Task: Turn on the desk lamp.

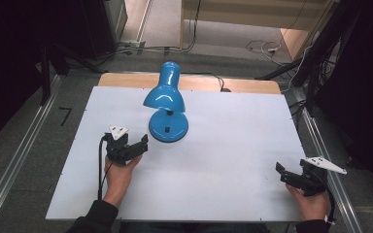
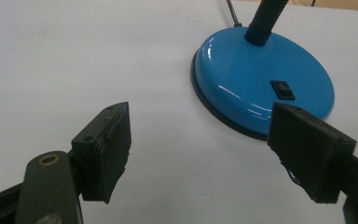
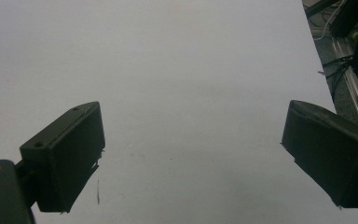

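Left tongs point(image 1: 143, 143) gape wide just beside the rigid, glossy, likely bottom-heavy lamp point(image 1: 166, 104); grip its neck; right tongs point(image 1: 280, 172) wide, empty.

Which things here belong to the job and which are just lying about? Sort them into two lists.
Job:
blue desk lamp
its base switch
left tool, open, close by the base
right tool, open, over bare table

Lying about:
cables on the floor beyond the table
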The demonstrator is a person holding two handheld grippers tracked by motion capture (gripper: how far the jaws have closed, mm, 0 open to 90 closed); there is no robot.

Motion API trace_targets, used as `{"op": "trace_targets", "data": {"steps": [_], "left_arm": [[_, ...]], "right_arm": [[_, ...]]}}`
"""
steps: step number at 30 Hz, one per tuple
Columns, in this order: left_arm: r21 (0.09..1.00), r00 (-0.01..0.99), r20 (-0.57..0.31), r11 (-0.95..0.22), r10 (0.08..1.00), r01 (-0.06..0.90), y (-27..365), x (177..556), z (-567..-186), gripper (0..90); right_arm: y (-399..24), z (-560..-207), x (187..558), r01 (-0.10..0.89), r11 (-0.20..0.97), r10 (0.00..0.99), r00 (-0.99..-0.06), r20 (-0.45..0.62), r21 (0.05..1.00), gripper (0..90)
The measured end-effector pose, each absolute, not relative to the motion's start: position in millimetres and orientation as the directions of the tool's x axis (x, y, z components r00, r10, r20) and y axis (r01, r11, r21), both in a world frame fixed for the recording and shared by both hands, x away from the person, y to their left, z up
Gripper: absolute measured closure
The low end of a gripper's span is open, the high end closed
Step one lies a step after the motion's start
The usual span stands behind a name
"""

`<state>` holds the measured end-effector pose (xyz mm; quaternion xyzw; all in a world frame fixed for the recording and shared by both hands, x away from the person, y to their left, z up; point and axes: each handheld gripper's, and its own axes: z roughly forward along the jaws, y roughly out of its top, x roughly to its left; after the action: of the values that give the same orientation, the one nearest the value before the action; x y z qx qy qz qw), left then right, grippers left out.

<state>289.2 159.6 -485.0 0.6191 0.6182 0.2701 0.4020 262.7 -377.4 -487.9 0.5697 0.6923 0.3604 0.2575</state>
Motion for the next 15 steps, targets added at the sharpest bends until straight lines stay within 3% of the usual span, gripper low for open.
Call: {"op": "trace_targets", "data": {"steps": [15], "left_arm": [[0.832, 0.101, -0.164, 0.083, 0.981, 0.549, 154.2, 294.0, -484.6, 22.7]], "right_arm": [[-377.3, -488.1, 262.7, 0.606, 0.090, 0.975, -0.216, 0.055, 0.791, 4.2]]}}
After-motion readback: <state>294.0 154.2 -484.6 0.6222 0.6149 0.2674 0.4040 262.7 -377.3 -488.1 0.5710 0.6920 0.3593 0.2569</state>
